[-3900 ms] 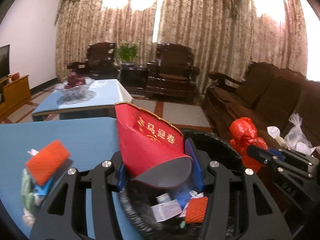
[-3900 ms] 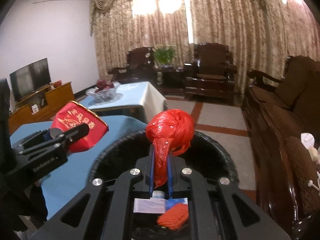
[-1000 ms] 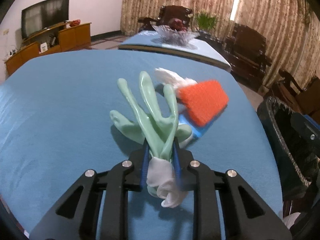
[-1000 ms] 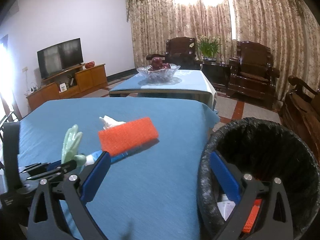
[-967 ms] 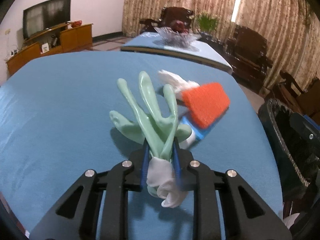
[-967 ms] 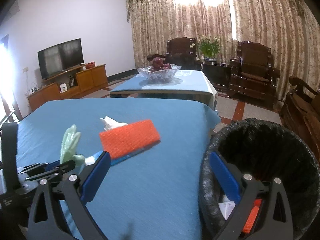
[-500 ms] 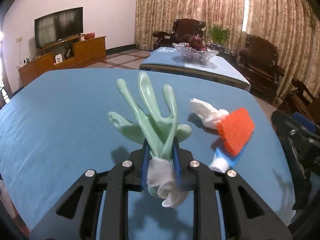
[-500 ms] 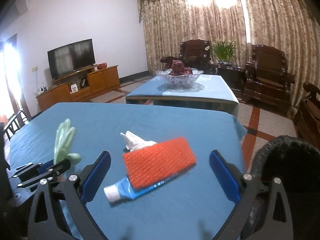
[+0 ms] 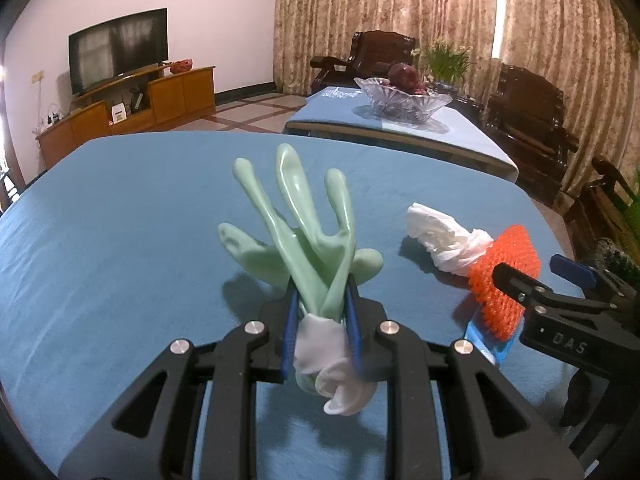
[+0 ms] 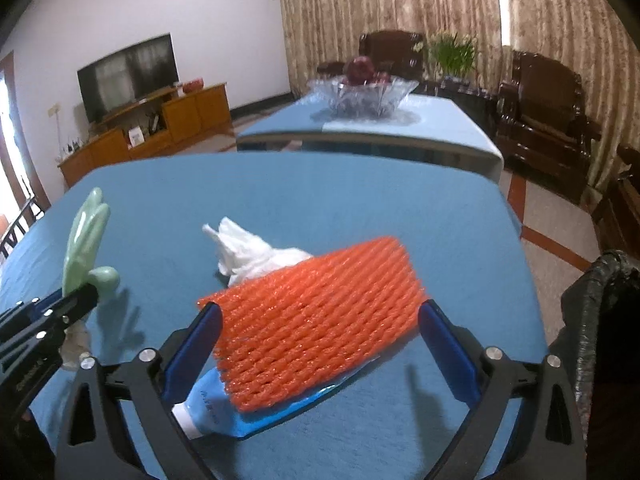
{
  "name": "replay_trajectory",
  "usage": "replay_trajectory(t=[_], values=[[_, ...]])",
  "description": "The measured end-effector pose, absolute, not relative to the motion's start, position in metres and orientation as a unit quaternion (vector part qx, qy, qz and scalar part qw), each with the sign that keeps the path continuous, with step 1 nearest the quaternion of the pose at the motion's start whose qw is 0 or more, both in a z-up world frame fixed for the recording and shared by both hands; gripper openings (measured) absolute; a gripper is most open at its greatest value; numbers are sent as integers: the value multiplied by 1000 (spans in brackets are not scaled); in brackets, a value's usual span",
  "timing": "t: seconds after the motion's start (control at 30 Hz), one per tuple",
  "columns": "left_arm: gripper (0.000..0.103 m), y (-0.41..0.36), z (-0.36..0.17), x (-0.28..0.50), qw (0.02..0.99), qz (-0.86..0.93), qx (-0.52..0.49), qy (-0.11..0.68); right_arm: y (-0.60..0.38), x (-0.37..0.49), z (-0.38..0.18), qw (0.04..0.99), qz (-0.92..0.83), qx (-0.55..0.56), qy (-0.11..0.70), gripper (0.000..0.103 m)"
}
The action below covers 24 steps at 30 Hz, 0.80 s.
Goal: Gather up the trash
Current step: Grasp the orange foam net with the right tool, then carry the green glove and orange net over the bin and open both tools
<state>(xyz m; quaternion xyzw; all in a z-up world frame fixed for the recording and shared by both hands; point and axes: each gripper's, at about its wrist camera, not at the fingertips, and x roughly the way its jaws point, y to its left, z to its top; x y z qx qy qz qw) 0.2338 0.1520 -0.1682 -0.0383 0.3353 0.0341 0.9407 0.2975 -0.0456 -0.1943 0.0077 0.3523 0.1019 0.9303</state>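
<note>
In the left wrist view the left gripper (image 9: 320, 312) sits at lower centre, its blue pads clamped on a pale green rubber glove (image 9: 304, 224) whose fingers stand upright above the blue tablecloth (image 9: 120, 240); the glove's whitish cuff hangs below the jaws. To the right lie a crumpled white tissue (image 9: 444, 236), an orange foam net (image 9: 504, 280) and a blue tube (image 9: 486, 344) beneath it. In the right wrist view the right gripper (image 10: 320, 340) has its jaws spread wide; they have just been closing a little, straddling the foam net (image 10: 316, 320) without pressing on it. The black-lined trash bin (image 10: 600, 308) shows at the right edge.
</note>
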Motion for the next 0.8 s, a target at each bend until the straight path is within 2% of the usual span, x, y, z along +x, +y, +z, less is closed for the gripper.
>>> replay_trajectory(t=[0.13,0.17,0.23,0.3,0.37,0.43,0.47,0.8], values=[[20,153,-171,236,939,34,-42,339,-41,301,-200,919,122,0,376,70],[20,152,-171,237,939,34,-42,340,-40,301,-202,916,129,2,380,62],[20,151,-172,238,939,34,-42,341,-39,303,-205,909,142,7,391,52],[20,152,-173,238,938,34,-42,343,-39,302,-207,907,147,14,394,45],[20,152,-174,239,937,34,-44,344,-41,301,-206,906,152,22,394,24],[20,152,-173,239,937,35,-46,345,-43,300,-206,905,158,31,394,20],[20,152,-173,239,937,34,-45,345,-43,300,-204,905,163,35,392,13],[20,146,-157,232,943,26,-42,329,-57,266,-168,930,160,33,329,10]])
